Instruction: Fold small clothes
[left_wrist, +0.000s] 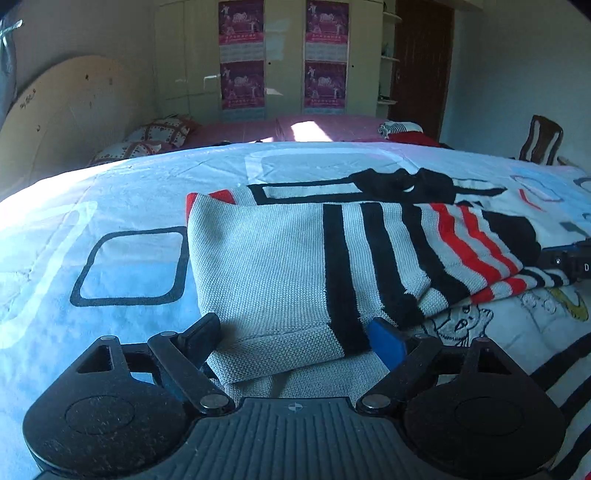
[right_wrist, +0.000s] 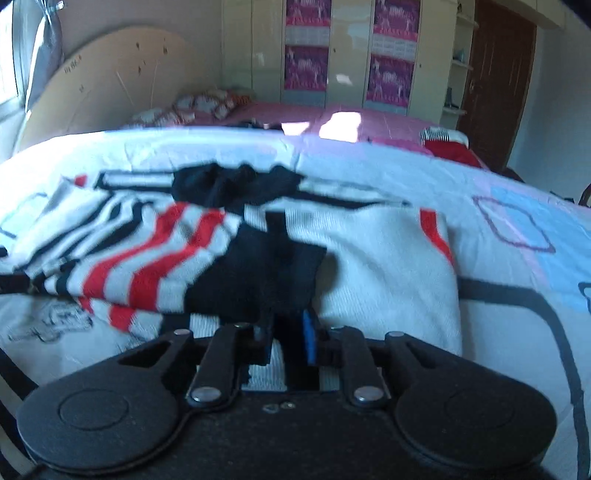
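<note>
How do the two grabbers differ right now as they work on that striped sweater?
The left gripper stands wide open, straddling the sweater's plain grey hem; the right gripper is nearly closed, at a black patch of the knit. The left view is sharp, the right blurred. Both have one blue pad and point across the bed.

A white bedspread printed with rounded squares covers the bed. Beyond it lie a pink sheet and patterned pillows. Cream wardrobes carry pink posters; a brown door, perhaps wooden, stands right.
</note>
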